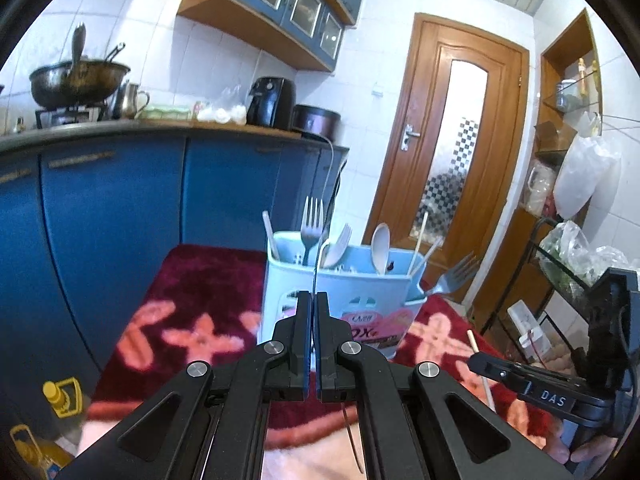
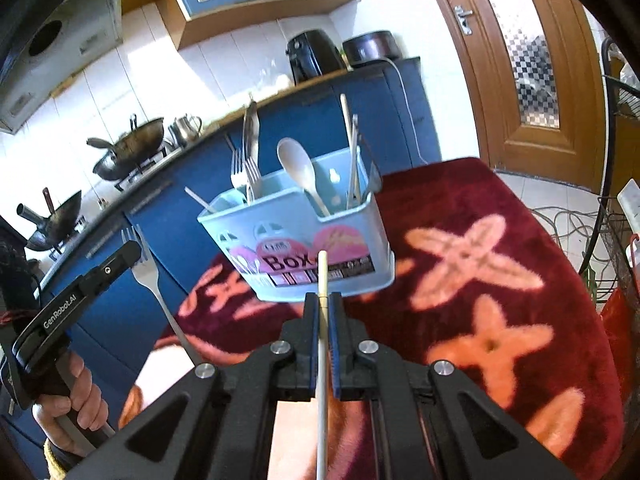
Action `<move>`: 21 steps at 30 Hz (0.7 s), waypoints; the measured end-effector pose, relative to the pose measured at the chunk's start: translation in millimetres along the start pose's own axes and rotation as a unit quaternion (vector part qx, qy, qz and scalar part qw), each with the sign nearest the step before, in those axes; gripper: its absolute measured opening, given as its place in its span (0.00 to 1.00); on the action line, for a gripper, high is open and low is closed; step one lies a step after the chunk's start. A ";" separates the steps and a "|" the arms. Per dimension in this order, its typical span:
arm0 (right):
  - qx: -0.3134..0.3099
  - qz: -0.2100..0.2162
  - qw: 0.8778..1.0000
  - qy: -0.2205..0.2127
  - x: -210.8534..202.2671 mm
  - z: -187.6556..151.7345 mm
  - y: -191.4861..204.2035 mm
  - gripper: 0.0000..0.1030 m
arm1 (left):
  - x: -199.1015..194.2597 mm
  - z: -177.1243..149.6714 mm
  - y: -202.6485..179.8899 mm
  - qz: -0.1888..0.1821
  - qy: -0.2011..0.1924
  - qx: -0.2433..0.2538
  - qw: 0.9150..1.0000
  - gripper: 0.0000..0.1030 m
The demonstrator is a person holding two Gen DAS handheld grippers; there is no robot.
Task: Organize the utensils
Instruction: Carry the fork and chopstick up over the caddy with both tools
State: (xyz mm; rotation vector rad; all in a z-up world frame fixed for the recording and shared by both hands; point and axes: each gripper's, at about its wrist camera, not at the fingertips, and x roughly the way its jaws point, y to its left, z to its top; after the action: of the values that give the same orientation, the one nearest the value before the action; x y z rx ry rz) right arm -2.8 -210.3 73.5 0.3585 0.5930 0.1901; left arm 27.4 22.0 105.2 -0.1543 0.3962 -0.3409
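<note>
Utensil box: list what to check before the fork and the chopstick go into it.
1. Left gripper shut on the fork: ok.
2. Right gripper shut on the chopstick: ok.
3. Utensil box standing upright on the blanket: ok.
4. Target compartments known, with stored forks at one end and stored chopsticks at the other: ok.
5. Room left in each compartment: cannot tell.

Left gripper (image 1: 313, 300) and right gripper (image 2: 323, 300) both clamped shut, raised side by side, pointing slightly downward.
</note>
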 end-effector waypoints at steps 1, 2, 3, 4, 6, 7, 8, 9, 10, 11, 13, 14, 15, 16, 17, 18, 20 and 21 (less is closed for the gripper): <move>0.000 0.001 1.000 -0.003 -0.9 -0.2 0.4 0.06 | -1.4 3.1 -0.7 0.001 -0.005 0.002 1.000 0.01; 0.001 0.003 1.000 -0.006 -1.9 0.1 0.4 0.06 | -2.7 6.3 -1.2 0.002 -0.009 0.004 1.000 0.01; 0.002 0.003 1.000 -0.010 -3.7 0.7 0.2 0.06 | -3.5 9.8 -1.9 0.004 -0.012 0.005 1.000 0.01; 0.002 0.004 1.000 -0.013 -5.2 1.1 0.1 0.06 | -4.0 13.2 -2.6 0.006 -0.016 0.007 1.000 0.01; 0.002 0.007 1.000 -0.018 -7.2 1.3 -1.1 0.06 | -4.8 20.9 -3.8 0.010 -0.023 0.012 1.000 0.01; 0.002 0.008 1.000 -0.021 -8.1 1.5 -1.1 0.06 | -5.5 23.4 -4.6 0.012 -0.026 0.014 1.000 0.01; 0.001 0.009 1.000 -0.023 -8.8 1.6 -0.9 0.06 | -6.2 27.8 -5.2 0.015 -0.031 0.017 0.999 0.01; 0.000 0.011 1.000 -0.024 -9.4 1.5 -0.8 0.06 | -6.6 29.9 -5.6 0.016 -0.034 0.018 0.999 0.01; 0.000 0.012 1.000 -0.024 -10.4 1.3 -0.8 0.06 | -7.2 34.8 -6.2 0.019 -0.040 0.021 0.999 0.01; -0.002 0.012 1.000 -0.025 -10.7 1.2 -0.6 0.06 | -8.0 38.4 -7.2 0.021 -0.045 0.023 0.998 0.01; -0.003 0.012 1.000 -0.026 -10.6 1.0 -0.9 0.06 | -9.6 47.6 -9.1 0.027 -0.057 0.028 0.998 0.01; -0.003 0.013 1.000 -0.027 -10.6 0.8 -1.4 0.06 | -10.2 52.2 -9.9 0.029 -0.063 0.030 0.997 0.01; -0.003 0.013 1.000 -0.028 -10.6 0.8 -1.9 0.06 | -10.6 55.7 -10.3 0.031 -0.068 0.032 0.997 0.01; -0.002 0.014 0.999 -0.030 -10.8 0.9 -2.7 0.06 | -10.6 61.6 -10.8 0.033 -0.075 0.034 0.996 0.01; -0.002 0.014 0.999 -0.031 -11.1 0.9 -3.3 0.06 | -10.1 65.8 -11.0 0.035 -0.080 0.036 0.996 0.01; -0.001 0.015 0.999 -0.031 -10.8 1.4 -4.1 0.06 | -9.4 68.6 -11.0 0.036 -0.082 0.036 0.995 0.01; -0.001 0.017 0.999 -0.031 -10.1 2.3 -5.5 0.06 | -6.8 77.0 -11.2 0.041 -0.087 0.040 0.995 0.01; 0.000 0.018 0.999 -0.031 -9.4 2.7 -6.4 0.06 | -5.5 80.2 -11.5 0.043 -0.090 0.040 0.994 0.01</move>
State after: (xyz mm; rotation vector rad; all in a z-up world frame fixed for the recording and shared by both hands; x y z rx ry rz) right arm -8.5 -219.5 77.9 0.3733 0.5261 0.2136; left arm 51.5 19.7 182.7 -0.0877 0.2105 -0.2545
